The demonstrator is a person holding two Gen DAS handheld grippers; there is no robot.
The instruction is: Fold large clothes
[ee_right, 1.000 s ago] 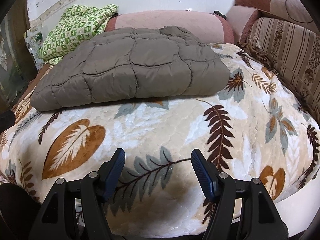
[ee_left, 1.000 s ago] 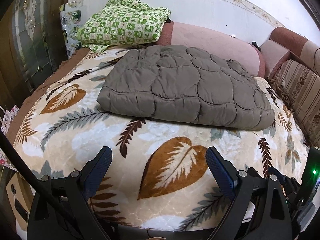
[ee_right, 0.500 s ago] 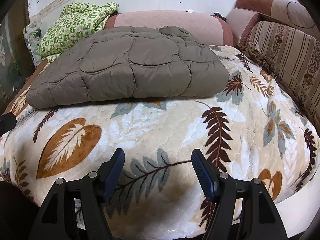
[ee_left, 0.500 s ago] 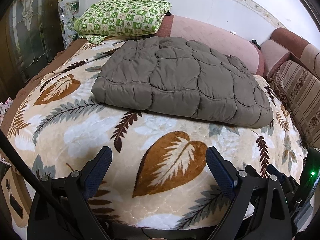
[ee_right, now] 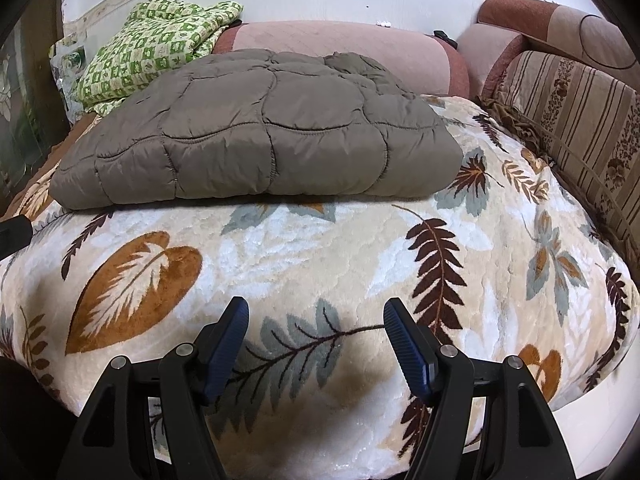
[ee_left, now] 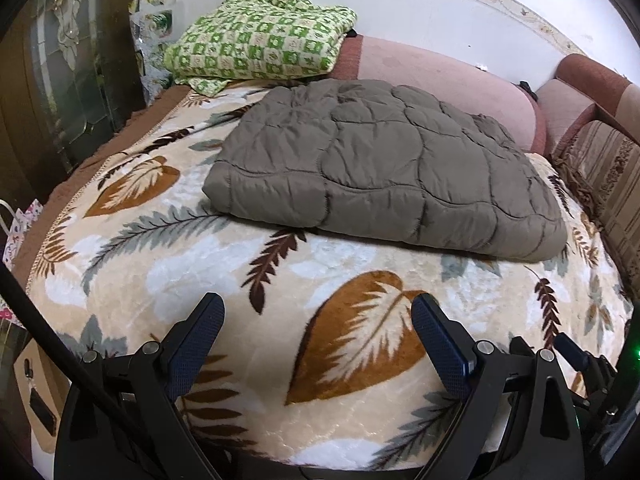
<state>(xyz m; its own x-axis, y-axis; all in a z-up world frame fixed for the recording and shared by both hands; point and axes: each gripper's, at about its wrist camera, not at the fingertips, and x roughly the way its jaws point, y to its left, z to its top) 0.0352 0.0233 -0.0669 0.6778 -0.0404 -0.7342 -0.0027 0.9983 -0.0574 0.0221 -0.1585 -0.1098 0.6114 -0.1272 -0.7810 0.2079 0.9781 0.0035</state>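
A grey-brown quilted padded garment (ee_left: 384, 168) lies folded into a flat rectangle on the far half of the leaf-patterned blanket (ee_left: 192, 280). It also shows in the right wrist view (ee_right: 260, 136). My left gripper (ee_left: 318, 320) is open and empty, low over the blanket's near edge, well short of the garment. My right gripper (ee_right: 316, 320) is open and empty too, over the near part of the blanket (ee_right: 320, 248).
A folded green checked cloth (ee_left: 256, 44) rests at the back left on a pink bolster (ee_left: 440, 76). Striped brown cushions (ee_right: 576, 120) line the right side. A dark cabinet with glass (ee_left: 68, 80) stands at the left. A white wall is behind.
Both grippers have drifted slightly, so the garment sits a little differently in each view. The garment itself has not moved and both grippers stay open.
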